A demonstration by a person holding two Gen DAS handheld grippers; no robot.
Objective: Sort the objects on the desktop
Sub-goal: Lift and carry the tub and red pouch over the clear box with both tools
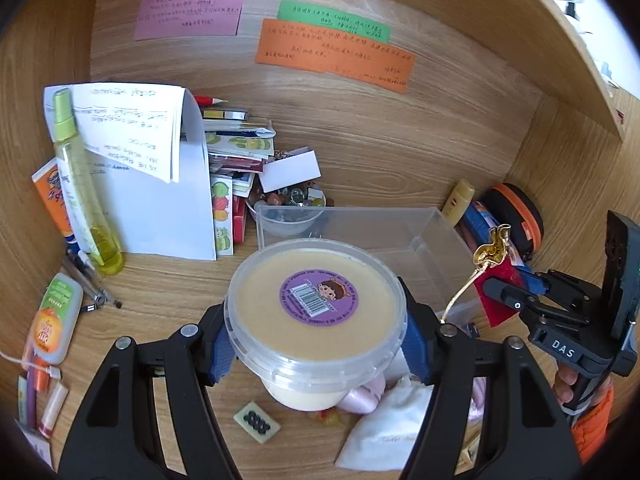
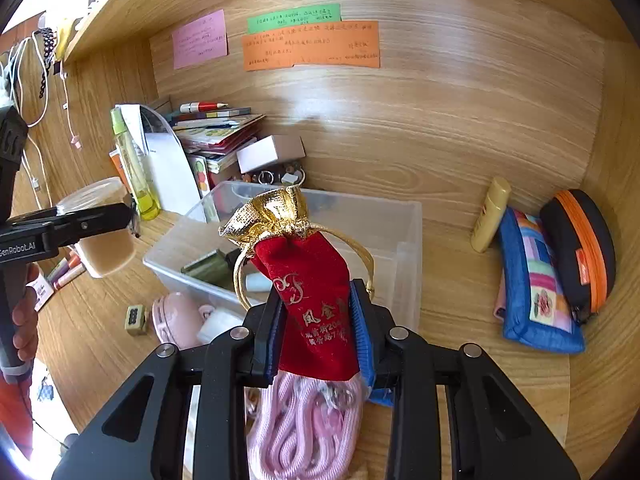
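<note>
My left gripper (image 1: 316, 344) is shut on a round clear plastic tub (image 1: 316, 304) of cream-coloured contents with a purple barcode sticker on its lid, held above the wooden desk. The same tub (image 2: 100, 232) shows at the left of the right wrist view, clamped in the left gripper. My right gripper (image 2: 320, 328) is shut on a red velvet pouch (image 2: 312, 288) with a gold top and gold drawstring, held in front of a clear plastic bin (image 2: 404, 240). From the left wrist view the pouch (image 1: 498, 272) and right gripper (image 1: 520, 300) hang at the right, beside the bin (image 1: 436, 232).
Papers (image 1: 160, 184), a green spray bottle (image 1: 84, 192) and stacked cards fill the back left. A bowl of beads (image 1: 288, 204) sits behind the bin. A blue patchwork pouch (image 2: 540, 292), black-orange case (image 2: 580, 248) and yellow tube (image 2: 490, 212) lie right. Pink cord (image 2: 304, 420), a pink item and a tile (image 2: 136, 318) lie in front.
</note>
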